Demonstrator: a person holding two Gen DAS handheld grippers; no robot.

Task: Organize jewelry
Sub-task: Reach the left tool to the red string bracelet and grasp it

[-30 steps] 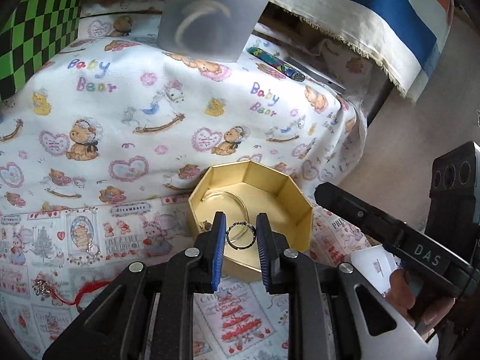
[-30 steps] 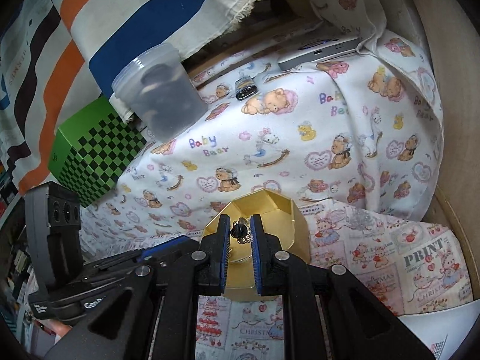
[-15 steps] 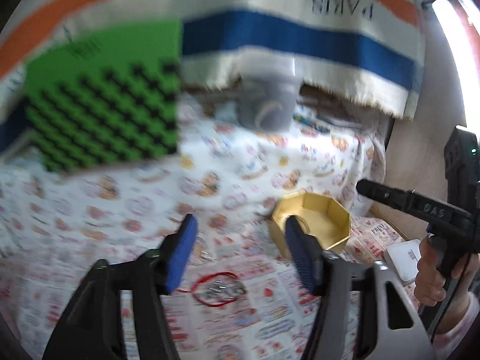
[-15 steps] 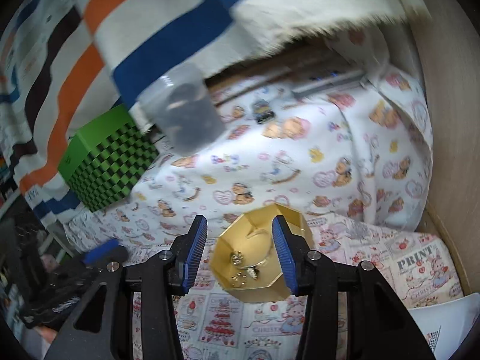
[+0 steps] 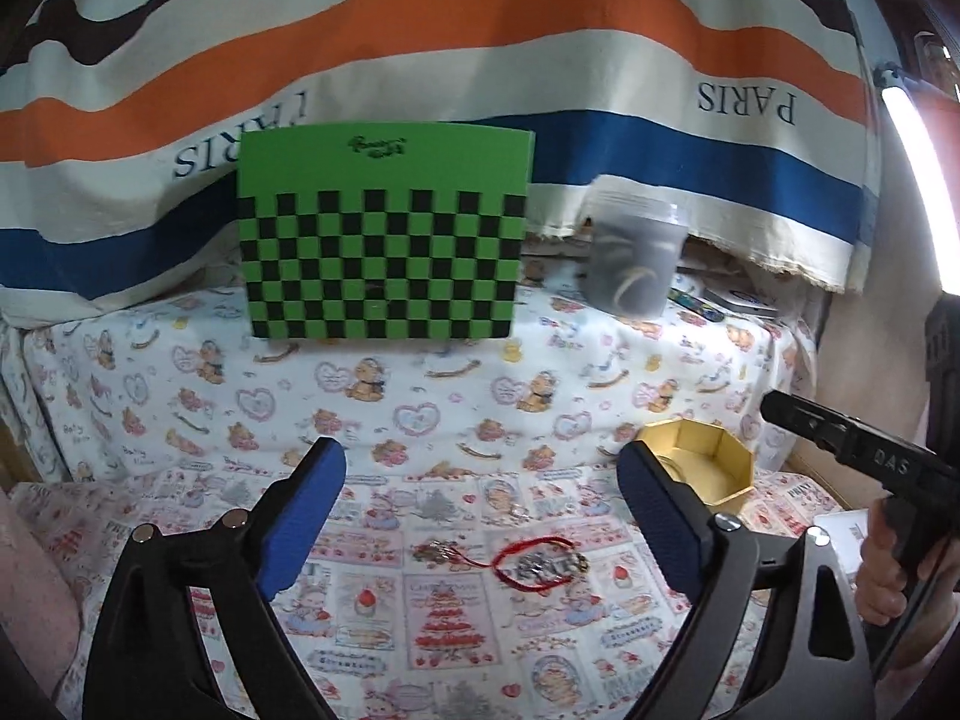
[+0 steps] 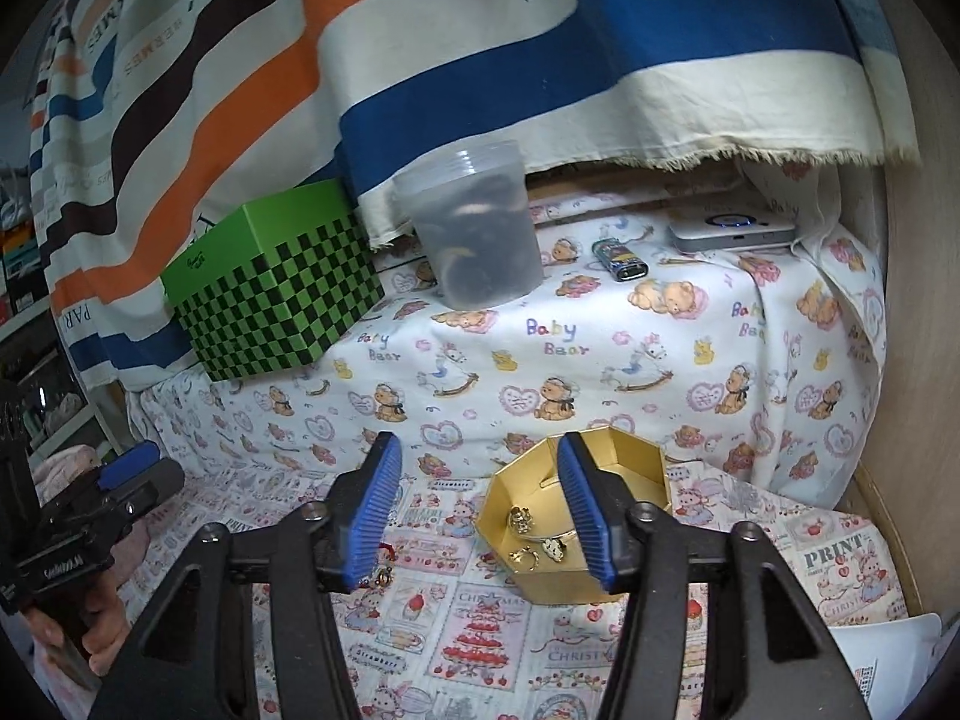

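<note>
Jewelry sorting on a bed under a teddy-bear sheet (image 5: 420, 396), striped cloth (image 5: 480, 60) behind.
The gold box (image 6: 576, 516) holds rings and earrings; a red-cord bracelet (image 5: 534, 564) lies beside it. Left gripper (image 5: 480, 516) and right gripper (image 6: 480, 504) have just been opening, nothing between their jaws.

octagonal box (image 5: 708, 468) right of bracelet (image 5: 537, 564), checkered box (image 5: 384, 240) behind
</note>
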